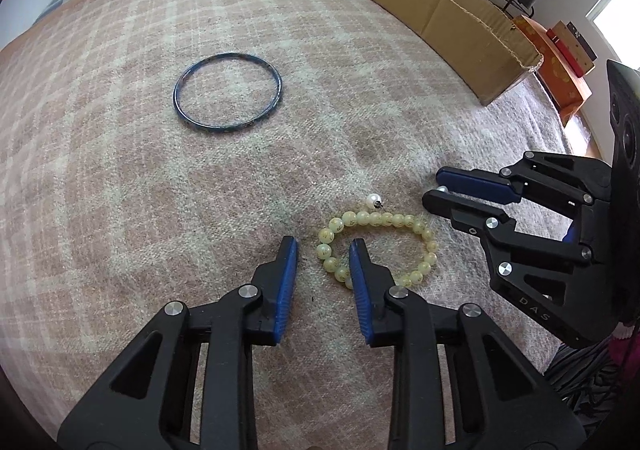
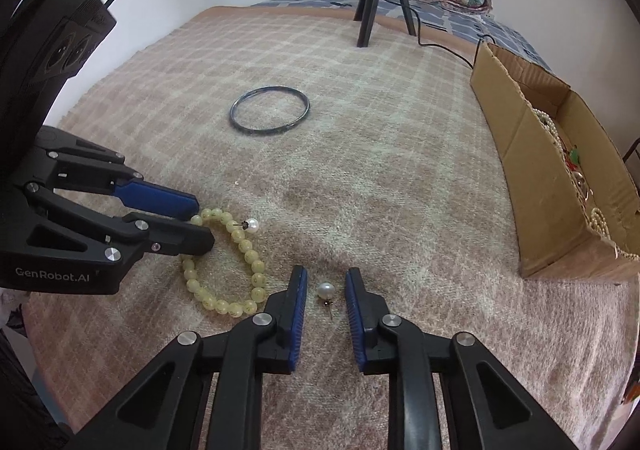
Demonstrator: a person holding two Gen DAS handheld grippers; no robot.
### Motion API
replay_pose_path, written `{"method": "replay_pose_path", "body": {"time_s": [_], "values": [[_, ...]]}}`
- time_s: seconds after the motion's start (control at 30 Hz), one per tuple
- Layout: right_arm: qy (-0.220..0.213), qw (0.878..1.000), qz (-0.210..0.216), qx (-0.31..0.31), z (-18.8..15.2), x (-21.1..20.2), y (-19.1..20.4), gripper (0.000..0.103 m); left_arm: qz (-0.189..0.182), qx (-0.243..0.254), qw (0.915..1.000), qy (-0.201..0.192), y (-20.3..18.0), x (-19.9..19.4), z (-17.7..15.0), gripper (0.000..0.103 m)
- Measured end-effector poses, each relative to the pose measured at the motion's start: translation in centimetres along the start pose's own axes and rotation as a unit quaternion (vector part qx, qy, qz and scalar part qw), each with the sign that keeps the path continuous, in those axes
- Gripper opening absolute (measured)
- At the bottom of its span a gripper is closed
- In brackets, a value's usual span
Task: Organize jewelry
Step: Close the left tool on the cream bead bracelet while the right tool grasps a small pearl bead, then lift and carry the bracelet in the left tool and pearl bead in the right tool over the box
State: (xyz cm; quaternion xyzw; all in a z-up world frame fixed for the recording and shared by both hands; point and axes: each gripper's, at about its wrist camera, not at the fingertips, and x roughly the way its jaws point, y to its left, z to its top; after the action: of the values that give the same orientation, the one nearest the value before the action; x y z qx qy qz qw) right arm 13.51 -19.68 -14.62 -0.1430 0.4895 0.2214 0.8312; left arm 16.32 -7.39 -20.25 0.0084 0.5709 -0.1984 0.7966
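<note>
So the plaid bed blanket (image 2: 360, 154) fills the frame, cardboard box (image 2: 560, 186) with jewelry already in it at the right edge. Dark bangle (image 2: 270, 111) sits upper middle. My left claw (image 1: 323, 250) is open, straddling one side of the yellow bead bracelet (image 1: 376, 246), lower centre. Right claw (image 2: 326, 278) is open around a pearl earring (image 2: 325, 290), pads not touching it; a second pearl earring (image 2: 253, 225) lies by the beads. Pickup step, I'd say: next, pinch both gently, then over to the box.

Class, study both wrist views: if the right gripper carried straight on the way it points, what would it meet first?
Probably the pearl earring lying between the right gripper fingers, then the blanket beneath; depth is hard to judge.
</note>
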Motion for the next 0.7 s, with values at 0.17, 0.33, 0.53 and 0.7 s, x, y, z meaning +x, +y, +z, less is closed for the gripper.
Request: {"method": "replay_pose_path", "body": {"time_s": [0.17,0.33,0.53,0.7], "values": [[0.002,1.0,-0.006,-0.013,-0.1,0.1,0.6,0.006,0.009,0.012,0.9999,-0.005,-0.1,0.0,0.0,0.01],[-0.001,1.0,-0.002,-0.009,-0.1,-0.2,0.6,0.006,0.005,0.01,0.9999,-0.008,0.1,-0.4,-0.1,0.005],[-0.022,1.0,0.002,0.0,0.2,-1.9,0.6,0.006,-0.004,0.004,0.9998,-0.022,0.2,-2.3,-0.4,0.005],[-0.041,0.999,0.006,0.002,0.6,-3.6,1.0,0.006,-0.011,-0.001,0.9989,-0.046,0.5,-4.7,-0.5,0.005]]}}
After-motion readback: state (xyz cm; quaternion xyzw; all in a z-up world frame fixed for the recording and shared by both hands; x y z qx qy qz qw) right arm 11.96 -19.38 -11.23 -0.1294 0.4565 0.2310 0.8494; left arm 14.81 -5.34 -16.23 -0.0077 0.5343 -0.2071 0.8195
